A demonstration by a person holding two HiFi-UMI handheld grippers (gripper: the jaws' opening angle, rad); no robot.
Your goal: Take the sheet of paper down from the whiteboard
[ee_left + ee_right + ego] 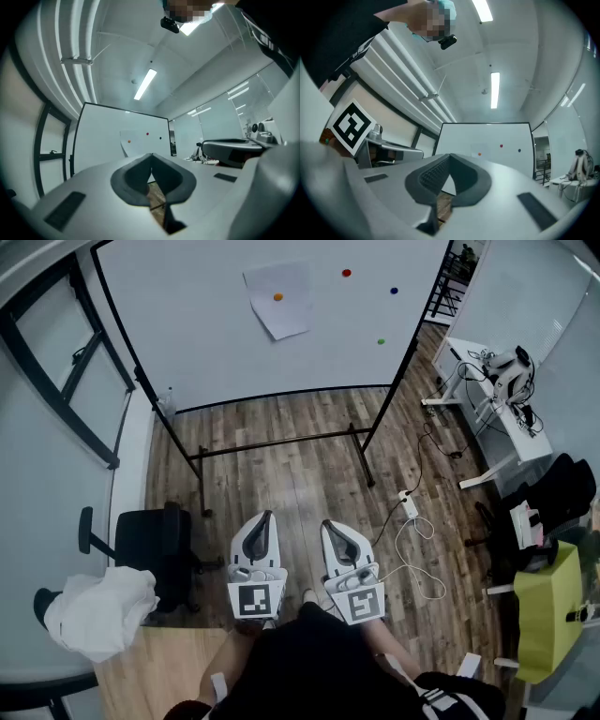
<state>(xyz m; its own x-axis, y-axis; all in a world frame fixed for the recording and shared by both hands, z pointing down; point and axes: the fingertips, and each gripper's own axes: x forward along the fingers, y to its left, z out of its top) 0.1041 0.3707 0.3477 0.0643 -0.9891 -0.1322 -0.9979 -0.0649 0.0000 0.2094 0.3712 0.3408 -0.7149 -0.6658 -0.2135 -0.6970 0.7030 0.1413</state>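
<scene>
white sheet of paper (286,315) hangs high on the black-framed whiteboard (187,343), slightly askew, long axis roughly 12 to 6. it lies at 12 o'clock from both tools, well apart.

left hand-held gripper (266,517) looks a shade nearer than right hand-held gripper (328,524). both have jaws pressed together with nothing between.

count: one sheet, four round magnets: orange magnet (277,296) on the sheet; red magnet (346,273), blue magnet (393,291) and green magnet (381,341) on bare board.

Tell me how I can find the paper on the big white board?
Look at the big whiteboard standing on the wooden floor. Around its middle hangs a white sheet of paper, tilted, with an orange magnet on it. The red magnet, blue magnet and green magnet to its right hold nothing.
</scene>
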